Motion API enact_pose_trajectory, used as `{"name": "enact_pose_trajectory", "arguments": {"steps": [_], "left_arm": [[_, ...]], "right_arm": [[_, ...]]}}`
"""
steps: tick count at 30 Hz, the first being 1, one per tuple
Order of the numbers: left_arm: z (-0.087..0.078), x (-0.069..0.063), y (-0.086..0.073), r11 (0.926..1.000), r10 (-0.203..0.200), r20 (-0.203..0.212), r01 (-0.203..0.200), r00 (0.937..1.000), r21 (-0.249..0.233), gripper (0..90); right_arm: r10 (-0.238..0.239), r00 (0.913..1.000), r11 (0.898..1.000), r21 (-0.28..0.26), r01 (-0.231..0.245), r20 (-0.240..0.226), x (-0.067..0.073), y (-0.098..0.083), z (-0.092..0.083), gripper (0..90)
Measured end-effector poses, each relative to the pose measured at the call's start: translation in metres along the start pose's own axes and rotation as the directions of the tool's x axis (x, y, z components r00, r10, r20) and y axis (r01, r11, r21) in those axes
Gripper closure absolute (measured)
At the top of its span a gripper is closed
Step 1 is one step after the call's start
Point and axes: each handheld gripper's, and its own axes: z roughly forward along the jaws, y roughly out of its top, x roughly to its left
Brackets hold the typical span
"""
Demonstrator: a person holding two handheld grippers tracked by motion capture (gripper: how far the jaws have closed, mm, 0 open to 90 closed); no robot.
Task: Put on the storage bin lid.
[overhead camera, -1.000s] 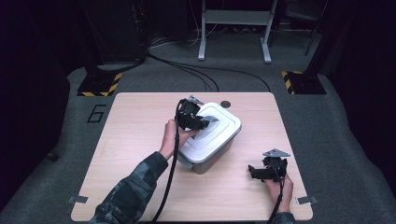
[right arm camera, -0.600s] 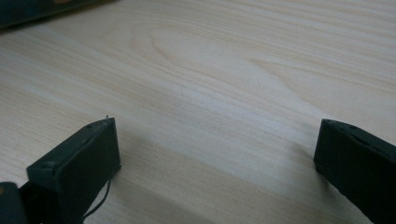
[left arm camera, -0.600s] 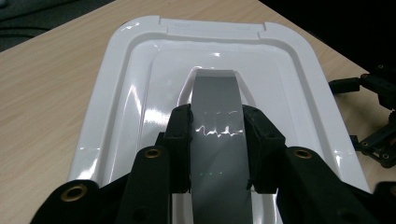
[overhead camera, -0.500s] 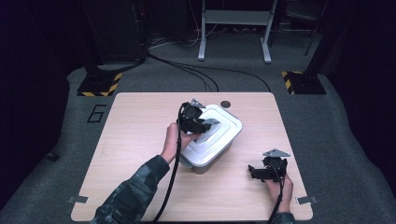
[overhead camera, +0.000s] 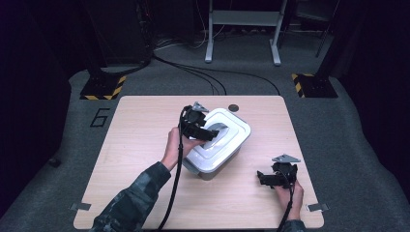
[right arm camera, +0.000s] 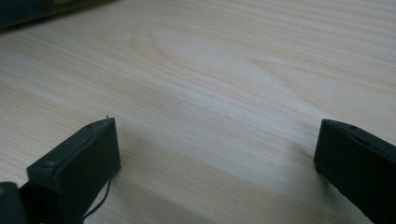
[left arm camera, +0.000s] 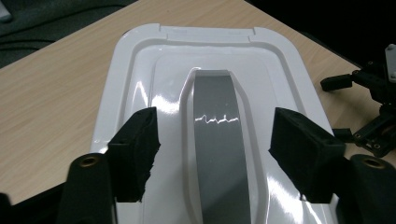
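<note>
Over box lid (overhead camera: 220, 137): L gripper (left arm camera: 215, 154), jaws just opening, straddling grey handle (left arm camera: 219, 140) w/o contact, likely releasing.
Near table (overhead camera: 140, 130) edge: R gripper (overhead camera: 270, 178), jaws wide, empty, parked.

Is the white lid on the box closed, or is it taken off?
Closed. The white lid sits flat on the grey box, its grey handle lying down in the recess.

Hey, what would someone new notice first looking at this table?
The white lidded box with its grey handle at the middle of the wooden table. The left gripper hovers over the lid, jaws just opened astride the handle without touching it. The right gripper waits open at the table's near right.
</note>
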Motion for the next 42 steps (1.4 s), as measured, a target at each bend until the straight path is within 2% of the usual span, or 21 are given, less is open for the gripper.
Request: {"name": "enact_pose_trajectory", "arguments": {"steps": [4,8,13,20,24,29,33,37,42], "left_arm": [[-0.014,0.006,-0.006,0.9998,0.010,-0.010,-0.010,0.9999,-0.016,24.6],[-0.028,0.017,-0.013,0.9993,-0.007,-0.027,0.006,0.9996,-0.037,20.1],[-0.044,0.030,-0.024,0.9984,-0.015,-0.059,0.011,0.9981,-0.056,16.7],[-0.063,0.048,-0.045,0.9976,-0.025,-0.116,0.017,0.9929,-0.068,14.3],[-0.071,0.058,-0.059,0.9974,-0.032,-0.149,0.022,0.9883,-0.068,12.6],[-0.079,0.073,-0.078,0.9970,-0.061,-0.178,0.052,0.9822,-0.058,11.4],[-0.081,0.083,-0.094,0.9957,-0.085,-0.195,0.076,0.9770,-0.052,10.8],[-0.080,0.091,-0.113,0.9923,-0.122,-0.218,0.113,0.9684,-0.050,10.3],[-0.078,0.101,-0.137,0.9890,-0.148,-0.233,0.146,0.9612,-0.025,10.1]], "right_arm": [[0.000,1.0000,1.000,0.000,0.000,0.000,0.000,0.000,0.000,0.0],[0.000,1.0000,1.000,0.000,0.000,0.000,0.000,0.000,0.000,0.0],[0.001,1.0000,1.000,0.000,-0.001,0.000,0.000,0.000,0.000,0.0],[0.001,1.0000,1.000,0.000,-0.001,0.000,0.000,0.000,0.000,0.0],[0.001,1.0000,1.000,0.000,-0.001,0.000,0.000,0.000,0.000,0.0],[0.001,1.0000,1.000,0.000,-0.001,0.001,0.000,0.000,0.000,0.0],[0.001,1.0000,1.000,0.000,-0.001,0.001,0.000,0.000,0.000,0.0],[0.002,1.0000,1.000,0.000,-0.002,0.002,0.000,0.000,0.000,0.0],[0.001,1.0000,1.000,0.001,-0.001,0.002,0.000,0.000,0.000,0.0]]}}
